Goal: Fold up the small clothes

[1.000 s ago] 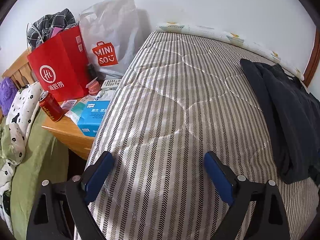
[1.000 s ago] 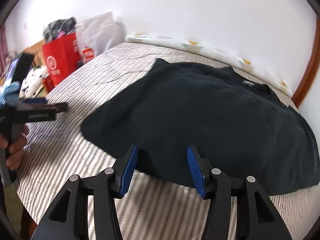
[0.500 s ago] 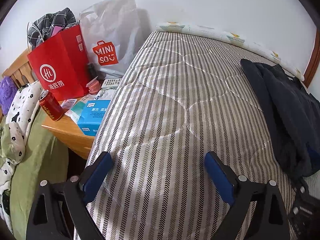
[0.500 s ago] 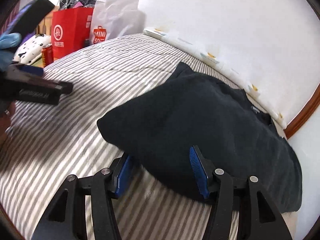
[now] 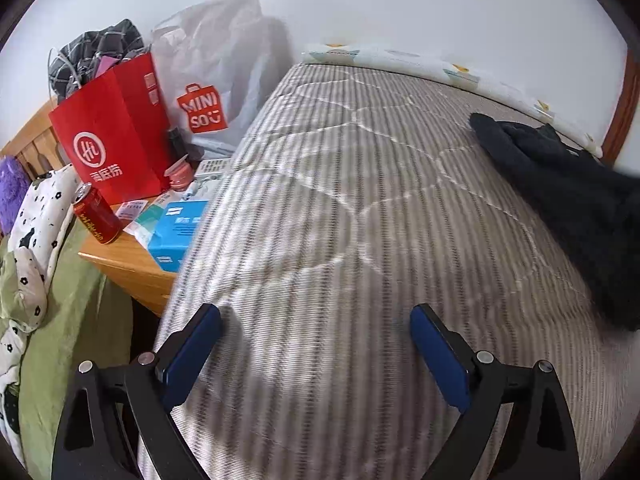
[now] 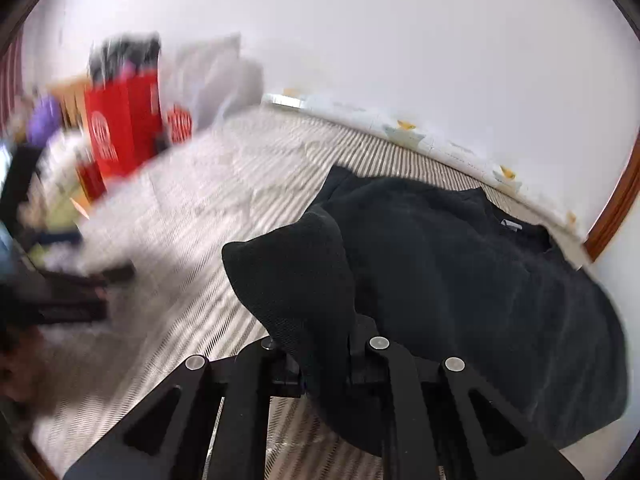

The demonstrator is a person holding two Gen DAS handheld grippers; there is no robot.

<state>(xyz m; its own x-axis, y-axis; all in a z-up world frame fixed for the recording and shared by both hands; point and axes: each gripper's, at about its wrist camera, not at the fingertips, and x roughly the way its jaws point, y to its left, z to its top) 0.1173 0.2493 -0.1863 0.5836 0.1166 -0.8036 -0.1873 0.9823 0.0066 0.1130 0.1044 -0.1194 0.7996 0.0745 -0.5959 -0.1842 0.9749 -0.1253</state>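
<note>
From the right gripper's (image 6: 320,364) own camera the jaws have just closed and now pinch a fold of the dark garment (image 6: 460,280), the fabric bunched up over the fingers so the pads are hidden; the rest of the garment lies spread on the striped bed (image 6: 240,184) toward the wall side. That view is smeared on its left, where the red bag (image 6: 120,132) and the other gripper show only as blurs. The left gripper's (image 5: 316,356) camera gives what the right one cannot: its blue-padded fingers (image 5: 440,356) stand wide apart over bare quilt, holding nothing, with the garment well off to its right at the bed's far edge. It also shows the bedside table (image 5: 128,268) clearly. There the red paper bag stands upright with a checked cloth (image 5: 96,52) and other odd things stuffed into its top, a white plastic bag (image 5: 216,68) slumps beside it, and a red can (image 5: 96,216) and a blue box (image 5: 176,236) sit in front.
</note>
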